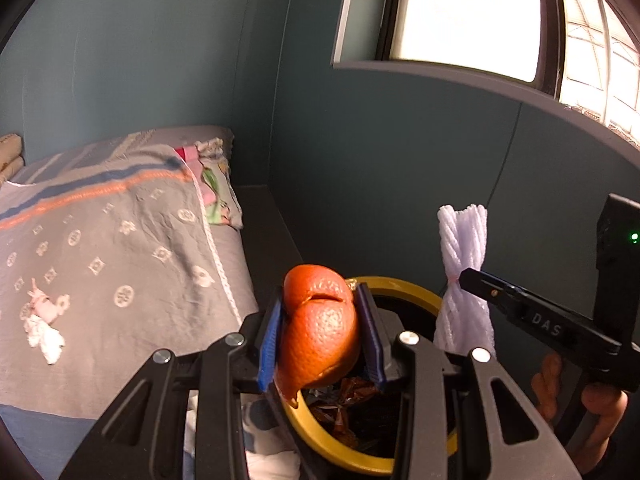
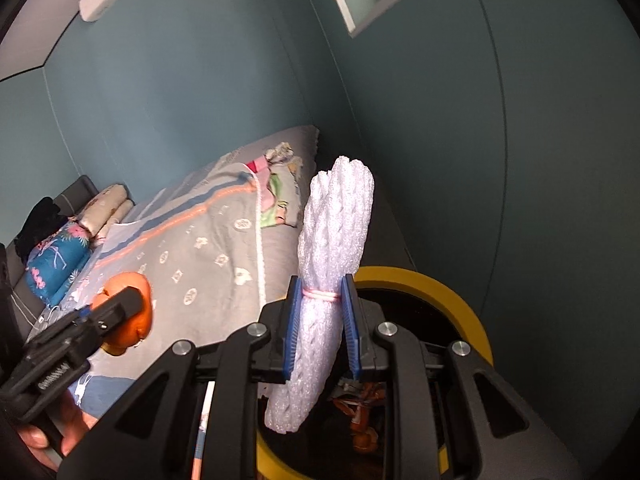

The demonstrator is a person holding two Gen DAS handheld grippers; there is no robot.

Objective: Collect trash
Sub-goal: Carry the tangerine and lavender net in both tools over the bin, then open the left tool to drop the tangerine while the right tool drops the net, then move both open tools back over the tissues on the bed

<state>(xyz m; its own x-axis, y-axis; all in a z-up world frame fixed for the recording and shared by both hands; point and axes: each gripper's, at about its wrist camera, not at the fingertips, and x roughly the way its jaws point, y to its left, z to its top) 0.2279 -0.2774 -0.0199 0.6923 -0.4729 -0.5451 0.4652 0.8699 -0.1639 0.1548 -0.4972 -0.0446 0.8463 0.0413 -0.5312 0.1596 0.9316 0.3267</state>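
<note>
Item: my left gripper [image 1: 320, 320] clamps dimpled orange peel [image 1: 320, 332]; right gripper [image 2: 320, 320] clamps ribbed white foam net [image 2: 332, 264], both above yellow-rimmed round bin [image 2: 432, 280], bed [image 1: 120, 240] left.

Dimpled glossy orange peel [image 1: 320, 332] (foam net [image 2: 332, 264] matt).

The round yellow-rimmed black trash bin [image 1: 404, 286] is mostly hidden behind the black left hand-held gripper [image 1: 320, 332] and the curled orange citrus peel [image 1: 320, 336] clamped in it. The crumpled brown wrappers [image 1: 352, 394] inside are dark, perhaps foil. In the right wrist view, the white foam net sleeve [image 2: 336, 240] covers the bin's near rim, and the blue floral bundle [image 2: 56, 260] is cut by the edge.
</note>
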